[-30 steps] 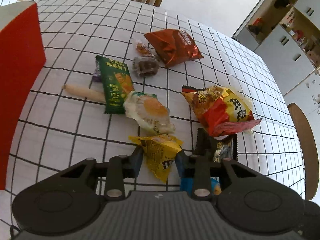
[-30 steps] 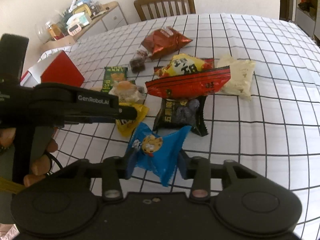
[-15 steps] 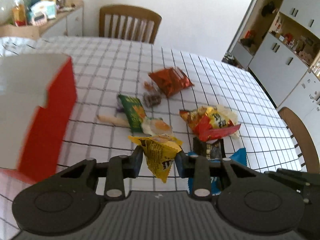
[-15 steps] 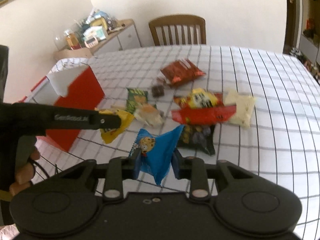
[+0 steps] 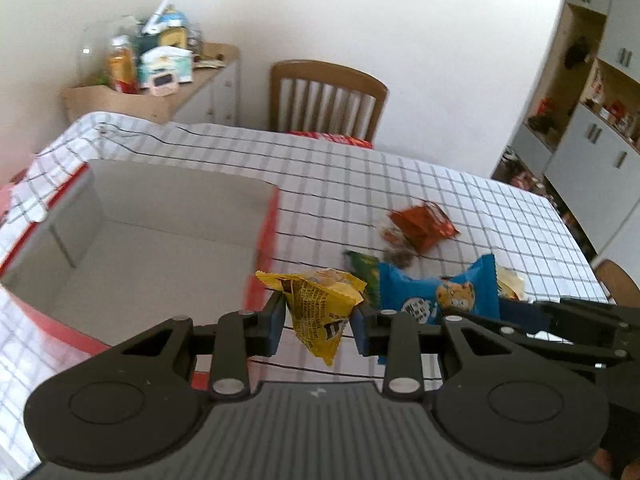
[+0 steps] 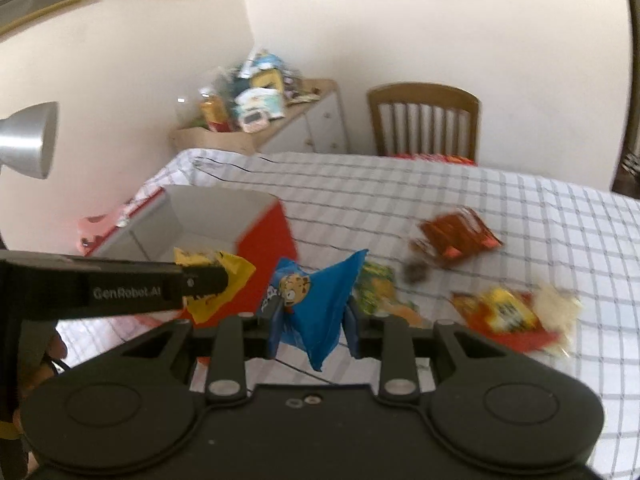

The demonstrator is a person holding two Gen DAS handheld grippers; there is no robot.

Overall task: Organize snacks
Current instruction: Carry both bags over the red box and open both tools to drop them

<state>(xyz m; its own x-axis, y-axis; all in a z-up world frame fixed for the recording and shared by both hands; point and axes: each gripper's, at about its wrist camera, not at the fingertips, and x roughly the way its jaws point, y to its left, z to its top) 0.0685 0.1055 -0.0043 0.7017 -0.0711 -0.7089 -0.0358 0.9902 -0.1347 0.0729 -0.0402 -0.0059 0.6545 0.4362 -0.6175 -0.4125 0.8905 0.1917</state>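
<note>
We hold the yellow packet [image 5: 320, 312] in the left gripper [image 5: 318, 326] and the blue packet [image 6: 316, 304] in the right gripper [image 6: 314, 330], jaws clamped, above the bench [image 5: 400, 184] beside the red box [image 5: 160, 240]; thin corner grips may slip.

Both grippers are raised and tilted downward, side by side. The left gripper [image 5: 318, 322] has its jaws clamped on a yellow packet [image 5: 318, 304] — the right gripper [image 6: 312, 326] pinches a blue packet [image 6: 316, 300].
</note>
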